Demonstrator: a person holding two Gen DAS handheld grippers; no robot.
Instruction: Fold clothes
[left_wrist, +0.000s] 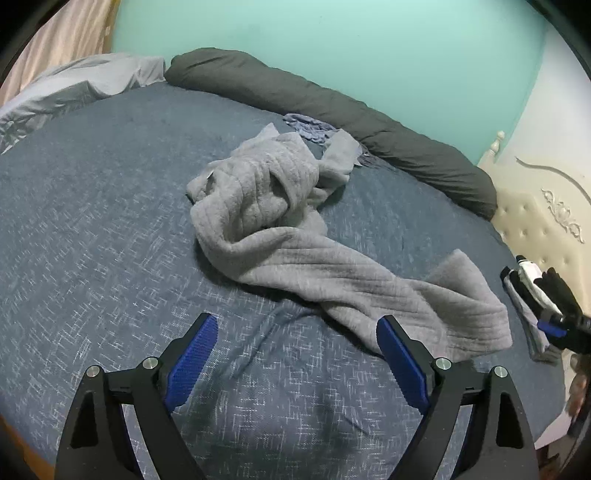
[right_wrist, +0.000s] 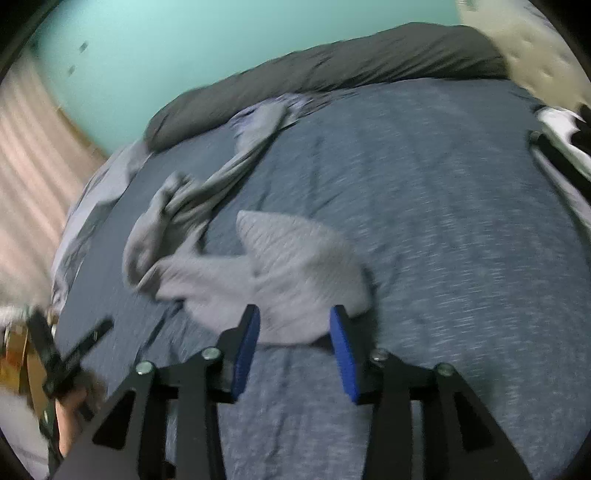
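Garment: a crumpled grey quilted cotton garment (left_wrist: 295, 236) lay on the blue-flecked bed cover (left_wrist: 92, 229).
Axis: long, from the dark bolster (left_wrist: 332, 99) toward both grippers.
Left gripper (left_wrist: 297, 354): fingers wide, empty.
Right gripper (right_wrist: 294, 332): fingers part-open, over the hem, not pressing it.

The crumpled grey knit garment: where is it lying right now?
The crumpled grey knit garment lies mid-bed on the blue flecked bedspread, ahead of both wrist views, below the long dark grey bolster pillow.
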